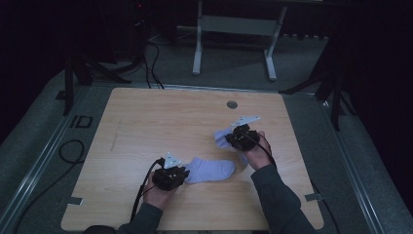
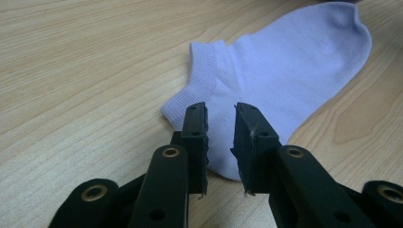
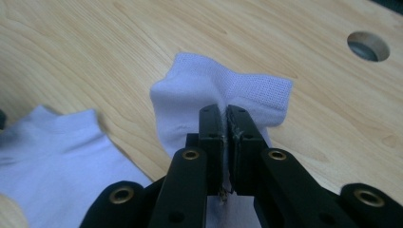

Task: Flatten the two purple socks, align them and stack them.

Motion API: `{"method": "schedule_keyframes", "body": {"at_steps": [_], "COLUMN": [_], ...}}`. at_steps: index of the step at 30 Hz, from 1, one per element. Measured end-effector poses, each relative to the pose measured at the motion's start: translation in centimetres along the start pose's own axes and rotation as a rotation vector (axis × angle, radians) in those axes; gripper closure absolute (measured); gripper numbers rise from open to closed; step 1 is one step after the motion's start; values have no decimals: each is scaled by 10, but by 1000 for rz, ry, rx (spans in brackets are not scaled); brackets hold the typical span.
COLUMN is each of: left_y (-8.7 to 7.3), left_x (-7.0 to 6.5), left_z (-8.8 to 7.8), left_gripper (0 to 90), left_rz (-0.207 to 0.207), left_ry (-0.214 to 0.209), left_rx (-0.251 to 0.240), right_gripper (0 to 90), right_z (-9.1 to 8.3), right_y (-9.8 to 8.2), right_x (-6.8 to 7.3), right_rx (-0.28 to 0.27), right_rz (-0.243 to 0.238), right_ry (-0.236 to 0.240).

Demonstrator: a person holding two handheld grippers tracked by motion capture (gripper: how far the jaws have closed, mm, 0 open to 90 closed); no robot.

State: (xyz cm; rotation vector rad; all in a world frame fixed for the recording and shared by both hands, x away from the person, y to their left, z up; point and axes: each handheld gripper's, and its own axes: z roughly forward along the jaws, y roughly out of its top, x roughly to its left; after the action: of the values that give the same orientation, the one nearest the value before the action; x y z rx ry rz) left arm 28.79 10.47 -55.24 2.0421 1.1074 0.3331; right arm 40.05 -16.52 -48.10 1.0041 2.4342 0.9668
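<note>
- My left gripper (image 2: 221,142) rests low on the table (image 1: 146,122), jaws slightly apart, straddling the cuff end of the flat sock (image 2: 285,80) without pressing it.
- That sock lies just right of it, toe pointing right.
- My right gripper (image 3: 225,142) has its jaws pressed together on the second sock (image 3: 214,90), pinching its fabric, held above the wood near the round hole (image 3: 368,46).

Matt knitted cloth socks (image 2: 285,80) on smooth pale wood table (image 2: 85,71).
</note>
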Motion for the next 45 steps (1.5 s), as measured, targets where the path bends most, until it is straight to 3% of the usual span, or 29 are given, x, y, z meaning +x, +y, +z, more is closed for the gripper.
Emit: {"method": "schedule_keyframes", "body": {"at_steps": [17, 25, 34, 45], "left_y": [0, 0, -1, -1], "left_x": [-1, 0, -1, 0], "left_z": [1, 1, 2, 5], "left_gripper": [768, 767, 767, 768], "left_rz": [13, 8, 7, 10], "left_ry": [0, 3, 1, 5], "left_rx": [8, 5, 13, 32], "right_gripper": [853, 852, 852, 852], "right_z": [-43, -51, -42, -12], "right_y": [7, 6, 3, -2], "right_x": [16, 29, 38, 52], "right_rx": [-122, -132, -115, -88], "right_rz": [-58, -109, -144, -120], "right_ry": [25, 48, 73, 149]}}
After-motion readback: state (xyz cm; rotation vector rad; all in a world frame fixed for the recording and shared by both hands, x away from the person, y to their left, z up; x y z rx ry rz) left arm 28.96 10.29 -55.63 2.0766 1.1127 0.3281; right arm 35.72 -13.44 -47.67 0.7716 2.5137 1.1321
